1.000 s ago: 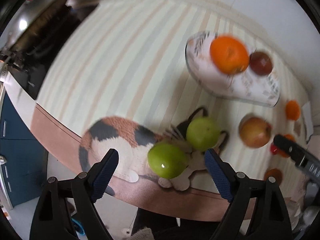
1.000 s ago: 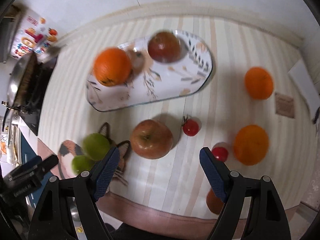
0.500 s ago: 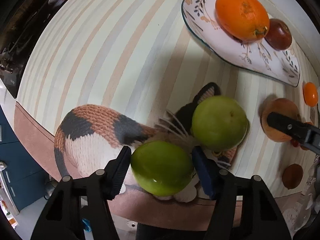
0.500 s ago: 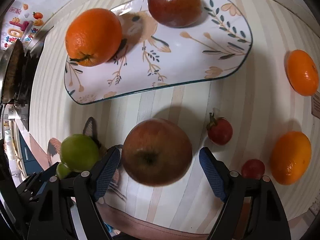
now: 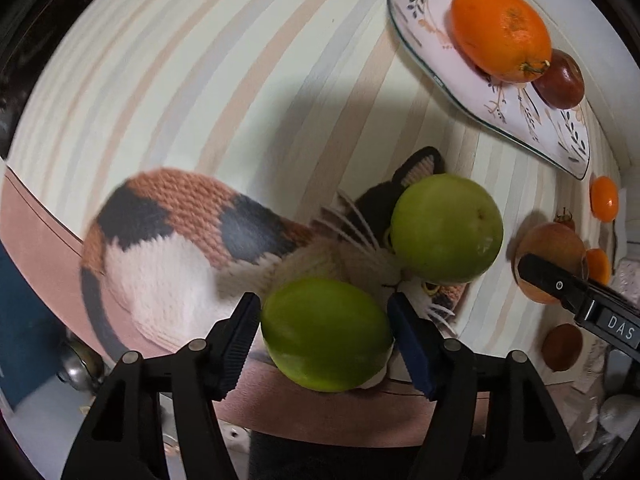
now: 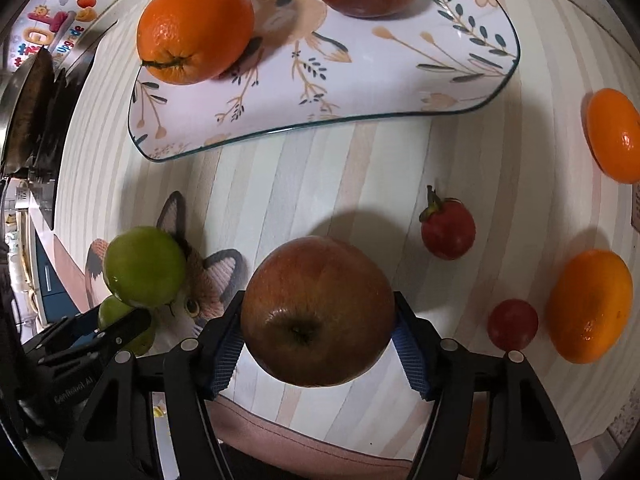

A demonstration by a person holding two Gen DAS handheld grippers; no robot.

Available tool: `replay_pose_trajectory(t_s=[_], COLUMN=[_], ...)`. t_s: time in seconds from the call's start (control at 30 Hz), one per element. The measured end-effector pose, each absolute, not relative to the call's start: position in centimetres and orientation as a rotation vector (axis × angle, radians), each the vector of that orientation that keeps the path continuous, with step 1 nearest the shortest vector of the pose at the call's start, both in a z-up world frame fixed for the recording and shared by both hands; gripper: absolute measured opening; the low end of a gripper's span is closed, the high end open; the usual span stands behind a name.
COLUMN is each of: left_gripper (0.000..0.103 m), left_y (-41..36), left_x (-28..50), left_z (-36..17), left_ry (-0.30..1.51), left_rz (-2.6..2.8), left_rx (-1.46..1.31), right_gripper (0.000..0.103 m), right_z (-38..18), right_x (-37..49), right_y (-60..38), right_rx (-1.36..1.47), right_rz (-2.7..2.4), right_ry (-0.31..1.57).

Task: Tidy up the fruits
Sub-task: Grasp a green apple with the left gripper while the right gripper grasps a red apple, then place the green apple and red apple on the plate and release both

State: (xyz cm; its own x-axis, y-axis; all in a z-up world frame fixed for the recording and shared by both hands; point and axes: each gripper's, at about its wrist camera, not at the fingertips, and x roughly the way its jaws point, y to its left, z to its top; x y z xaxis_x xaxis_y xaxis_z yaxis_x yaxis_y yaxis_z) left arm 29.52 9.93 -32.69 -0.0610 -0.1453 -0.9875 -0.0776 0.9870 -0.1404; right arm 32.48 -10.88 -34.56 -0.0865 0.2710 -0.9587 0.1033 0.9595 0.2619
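A: What did the left wrist view show?

B: The left gripper clamped a green apple on the cat mat, its jaws having eased out a little. A second green apple lay just beyond, nearer the plate.

A: And the right wrist view?

B: The right gripper had just been closing; its pads touched a red apple on the striped cloth, below the plate holding an orange.
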Motion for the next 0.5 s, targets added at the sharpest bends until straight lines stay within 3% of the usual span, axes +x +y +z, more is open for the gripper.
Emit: replay_pose_trajectory(t_s=[0.5], left_gripper=[0.065], left_y=[10.8], left_x=[29.0], left_z=[-33.1], left_ry=[1.624], left_rz=[-0.038], left_rx=[-0.219], right_gripper=[0.071], right_z=[-34.8], right_x=[32.6], right_y=[-10.4], right_rx=[0.25], right_rz=[0.144], right_ry=[1.665])
